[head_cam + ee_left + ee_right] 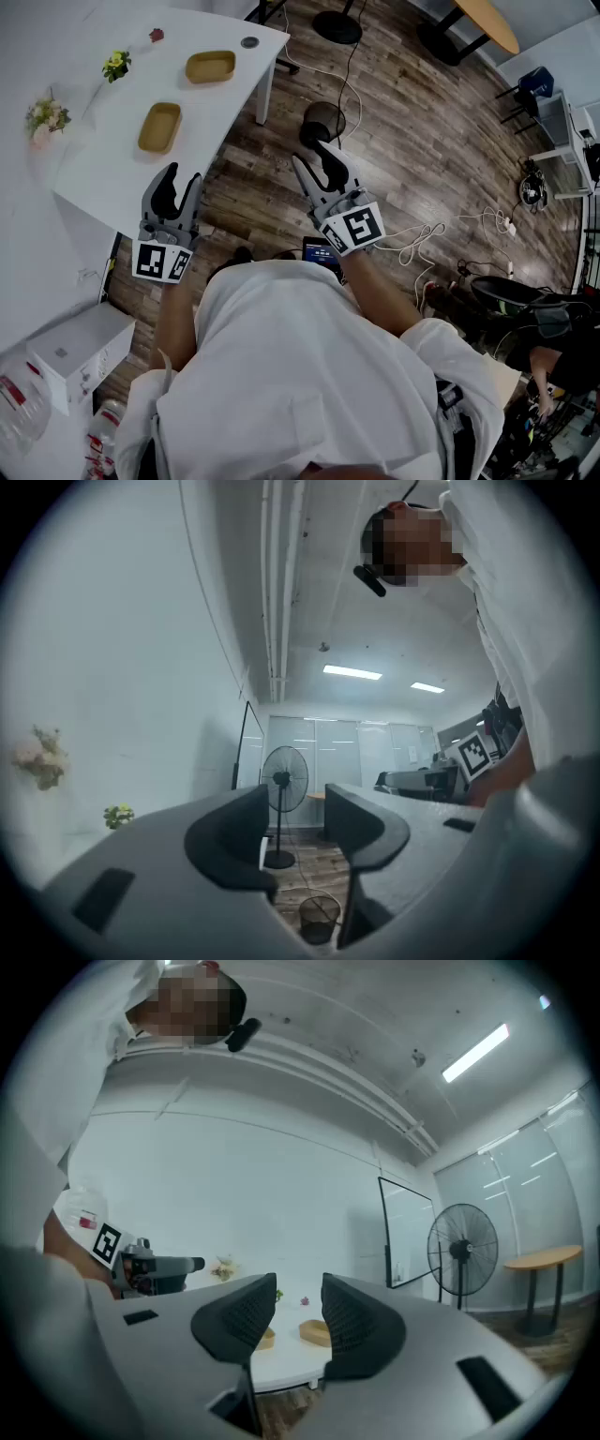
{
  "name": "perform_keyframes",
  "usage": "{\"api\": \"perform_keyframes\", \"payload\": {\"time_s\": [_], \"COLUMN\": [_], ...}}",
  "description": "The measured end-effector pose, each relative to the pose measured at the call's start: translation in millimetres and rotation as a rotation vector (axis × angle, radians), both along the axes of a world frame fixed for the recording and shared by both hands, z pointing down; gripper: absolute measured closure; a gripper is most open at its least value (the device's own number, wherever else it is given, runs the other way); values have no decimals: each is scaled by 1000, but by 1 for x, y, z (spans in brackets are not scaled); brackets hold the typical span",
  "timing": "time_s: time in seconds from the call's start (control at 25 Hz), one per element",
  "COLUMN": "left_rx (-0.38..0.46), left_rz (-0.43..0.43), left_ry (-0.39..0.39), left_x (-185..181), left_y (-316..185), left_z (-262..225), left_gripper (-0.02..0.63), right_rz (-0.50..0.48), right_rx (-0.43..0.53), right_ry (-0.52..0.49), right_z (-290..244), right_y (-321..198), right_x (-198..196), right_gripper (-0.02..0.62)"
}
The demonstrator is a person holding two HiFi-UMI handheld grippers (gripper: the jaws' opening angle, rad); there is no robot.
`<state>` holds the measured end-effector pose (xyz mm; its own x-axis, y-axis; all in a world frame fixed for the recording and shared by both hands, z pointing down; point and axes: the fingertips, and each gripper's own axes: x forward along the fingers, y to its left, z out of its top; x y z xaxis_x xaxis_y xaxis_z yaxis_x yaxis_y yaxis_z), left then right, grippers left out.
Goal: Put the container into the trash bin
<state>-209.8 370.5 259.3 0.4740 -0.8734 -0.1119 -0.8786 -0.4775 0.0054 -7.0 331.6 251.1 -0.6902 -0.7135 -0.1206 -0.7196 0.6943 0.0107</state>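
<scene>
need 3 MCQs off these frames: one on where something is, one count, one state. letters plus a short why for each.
1. How many tan containers lie on the white table?
A. one
B. two
C. four

2. Where does the trash bin stand?
A. on the table
B. on a chair
C. on the floor past the table's corner

3. How are the left gripper and right gripper?
A. both open, nothing between the jaws
B. both shut on a container
C. one open, one shut

Key: 1 B, the head view shows two. 2 C, it stands on the wood floor. 3 A, each gripper view shows an empty gap between its jaws.
</scene>
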Motion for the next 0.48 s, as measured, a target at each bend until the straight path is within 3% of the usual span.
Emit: {"api": "perform_keyframes", "payload": {"time_s": [0.12,0.28,0.48], "left_rx": [7,4,-16], "left_rz": [54,90,140], "left_ry": [6,-1,-12], "left_x": [24,57,93], "left_y": [-9,-12,-14], "left_z": [0,-5,1], "left_gripper": [436,436,436], "right_rz": [66,135,161], "right_rx": [38,8,6], "right_ry": [34,25,-16], "right_z": [-2,7,9], "right_y": [3,12,26], "right_x": [30,77,118], "right_gripper": [425,425,405]}}
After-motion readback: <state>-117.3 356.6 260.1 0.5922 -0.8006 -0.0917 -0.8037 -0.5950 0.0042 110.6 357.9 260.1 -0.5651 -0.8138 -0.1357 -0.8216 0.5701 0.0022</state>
